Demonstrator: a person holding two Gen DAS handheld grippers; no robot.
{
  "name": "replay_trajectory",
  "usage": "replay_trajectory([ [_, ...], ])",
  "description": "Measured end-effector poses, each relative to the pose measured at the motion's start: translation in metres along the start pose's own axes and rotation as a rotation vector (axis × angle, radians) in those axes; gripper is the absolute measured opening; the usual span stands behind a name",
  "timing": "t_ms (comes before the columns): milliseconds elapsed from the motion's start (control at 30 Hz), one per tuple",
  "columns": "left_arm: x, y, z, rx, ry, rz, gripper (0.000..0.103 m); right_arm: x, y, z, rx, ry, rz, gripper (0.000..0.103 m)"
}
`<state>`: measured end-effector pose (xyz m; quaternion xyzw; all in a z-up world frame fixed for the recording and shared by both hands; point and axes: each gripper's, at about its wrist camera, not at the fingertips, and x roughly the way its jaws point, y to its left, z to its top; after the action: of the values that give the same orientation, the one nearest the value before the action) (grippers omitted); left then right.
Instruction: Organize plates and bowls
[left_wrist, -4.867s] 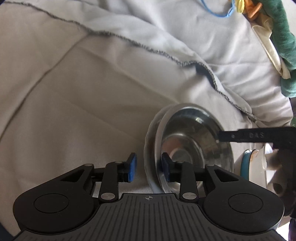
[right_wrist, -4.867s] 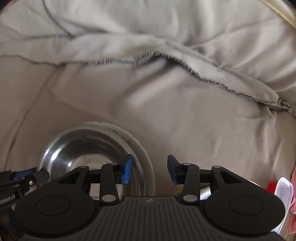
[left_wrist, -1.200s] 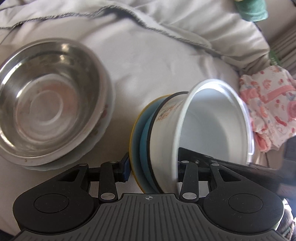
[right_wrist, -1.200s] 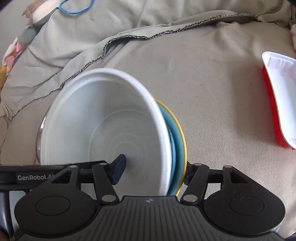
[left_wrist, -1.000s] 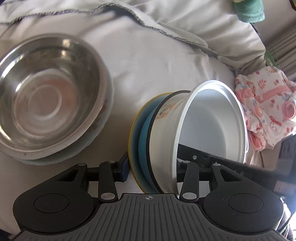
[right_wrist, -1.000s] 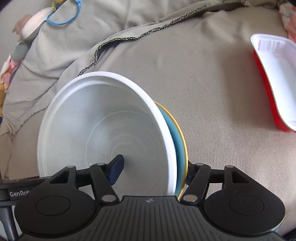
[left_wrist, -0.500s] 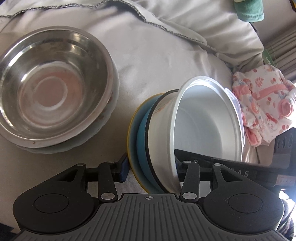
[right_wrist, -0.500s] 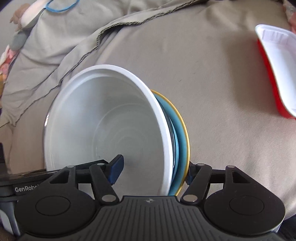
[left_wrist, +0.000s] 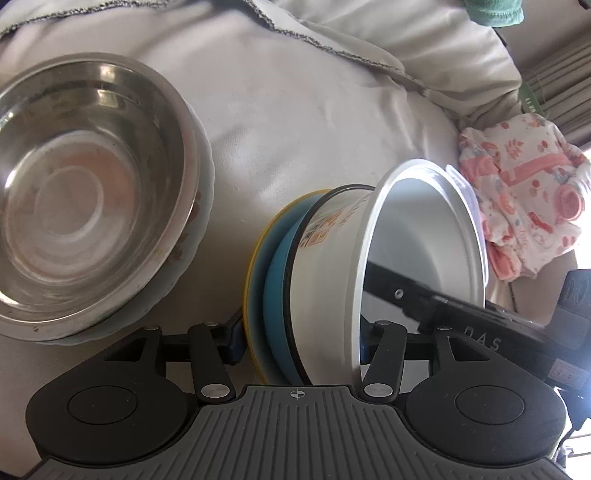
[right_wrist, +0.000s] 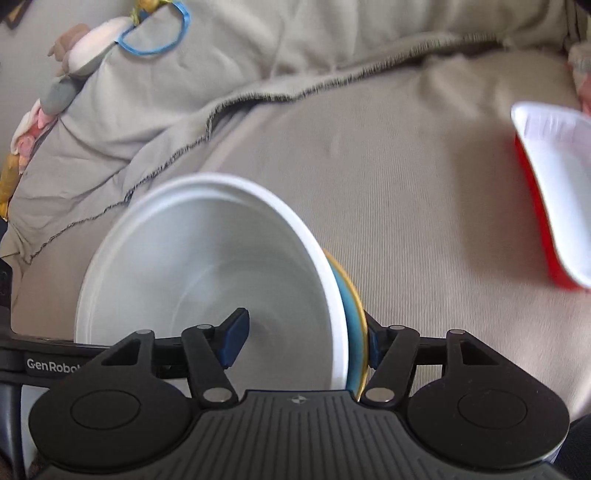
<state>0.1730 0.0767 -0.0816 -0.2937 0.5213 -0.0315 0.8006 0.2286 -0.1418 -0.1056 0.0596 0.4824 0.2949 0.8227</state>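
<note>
Both grippers hold one tilted stack above a grey sheet: a white bowl (left_wrist: 417, 258) nested on a blue dish (left_wrist: 275, 291) and a yellow plate (left_wrist: 255, 280). My left gripper (left_wrist: 299, 339) is shut on the stack from one side. My right gripper (right_wrist: 303, 341) is shut on it from the other, one finger inside the white bowl (right_wrist: 207, 280), the other behind the yellow plate (right_wrist: 360, 317). A steel bowl (left_wrist: 81, 192) sits on a white floral plate (left_wrist: 201, 218) at the left.
A red tray with a white inside (right_wrist: 554, 192) lies at the right. Pink patterned clothes (left_wrist: 524, 192) lie beyond the stack. Soft toys and a blue ring (right_wrist: 151, 33) sit on the rumpled sheet at the back.
The stack has been carried closer to the steel bowl, which now looms larger at the left. The red tray has shifted in the right wrist view. Both grips are unchanged.
</note>
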Motion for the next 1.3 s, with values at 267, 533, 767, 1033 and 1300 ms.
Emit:
replay_trajectory([
  [267, -0.002, 0.003, -0.007, 0.019, -0.028, -0.025, 0.049, -0.01, 0.0, -0.008, -0.03, 0.005, -0.137, 0.071],
  [533, -0.003, 0.013, -0.008, -0.004, -0.018, -0.06, 0.045, -0.023, 0.025, -0.009, -0.123, -0.024, -0.257, 0.083],
  [767, -0.001, 0.005, 0.001, 0.053, 0.019, -0.024, 0.045, -0.016, 0.015, 0.001, -0.039, 0.021, -0.176, 0.087],
  [1033, 0.005, -0.005, 0.005, 0.084, 0.039, -0.001, 0.051, 0.006, 0.005, 0.004, 0.025, 0.105, -0.047, 0.063],
  [1300, 0.003, 0.0, -0.001, 0.051, 0.026, -0.015, 0.051, 0.008, 0.011, 0.0, 0.052, 0.133, -0.048, 0.067],
])
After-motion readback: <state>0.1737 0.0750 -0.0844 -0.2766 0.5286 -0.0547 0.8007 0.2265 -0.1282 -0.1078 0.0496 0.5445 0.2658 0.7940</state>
